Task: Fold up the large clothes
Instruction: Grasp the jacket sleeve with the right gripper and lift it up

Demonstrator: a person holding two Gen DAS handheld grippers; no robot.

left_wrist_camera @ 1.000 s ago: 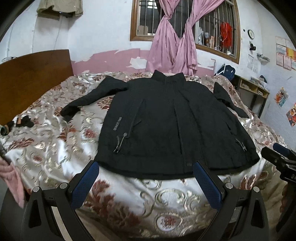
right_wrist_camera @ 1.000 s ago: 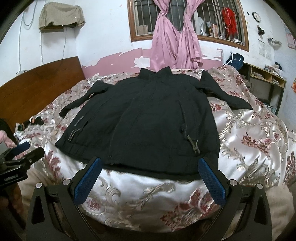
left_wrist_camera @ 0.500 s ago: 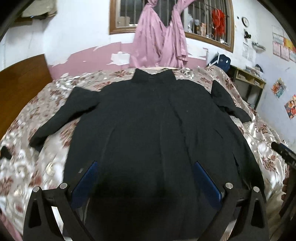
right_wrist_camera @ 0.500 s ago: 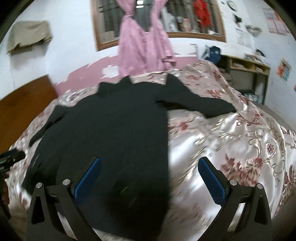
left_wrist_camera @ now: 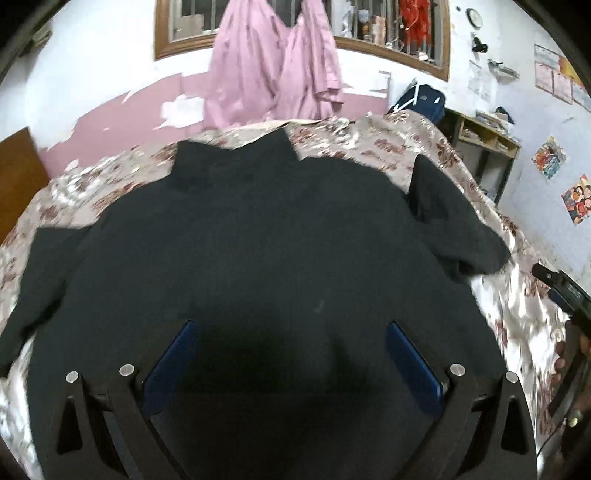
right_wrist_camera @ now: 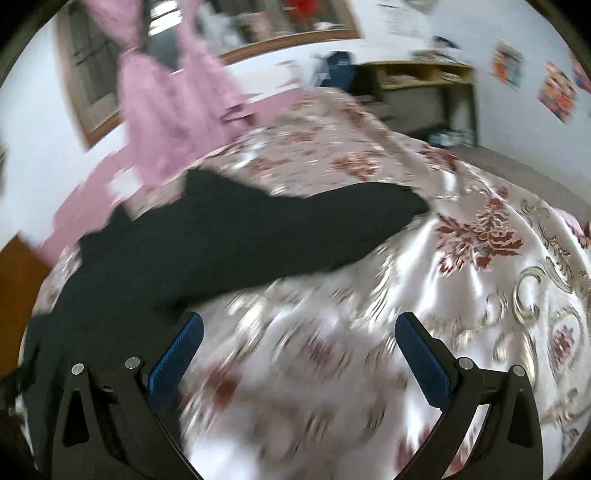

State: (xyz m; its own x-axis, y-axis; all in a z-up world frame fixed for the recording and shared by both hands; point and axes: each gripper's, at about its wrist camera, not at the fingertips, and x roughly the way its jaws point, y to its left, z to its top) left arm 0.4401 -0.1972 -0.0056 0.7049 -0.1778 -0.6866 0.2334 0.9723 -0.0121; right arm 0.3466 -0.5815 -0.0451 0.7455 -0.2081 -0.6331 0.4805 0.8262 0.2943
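Jacket point(left_wrist_camera: 258, 236), black, spread flat on the floral satin bedspread point(left_wrist_camera: 373, 144), collar toward the window wall, hem toward the cameras. Left sleeve point(left_wrist_camera: 40, 280) stretched out over the cover; right sleeve point(left_wrist_camera: 454, 221) bent back against the body of the garment. Seen from the right wrist: that same jacket point(right_wrist_camera: 147, 280) at the left of the view, its right sleeve point(right_wrist_camera: 325, 221) lying out across the bedspread point(right_wrist_camera: 480, 295), the picture smeared by motion.

Left gripper point(left_wrist_camera: 290, 325) poised over the middle of the jacket, jaws spread wide, blue pads point(left_wrist_camera: 171, 354) apart with only dark cloth showing between them; contact with the cloth could not be told. Right gripper point(right_wrist_camera: 297, 317) over bare bedspread just beside the jacket's right edge, jaws likewise wide apart, nothing held between the blue pads point(right_wrist_camera: 175, 354).

Behind the bed: pink curtains point(left_wrist_camera: 273, 62) knotted before a barred window point(left_wrist_camera: 184, 22), a wooden shelf unit point(left_wrist_camera: 480, 136) by the right wall, posters point(left_wrist_camera: 576, 199) pinned beyond it.
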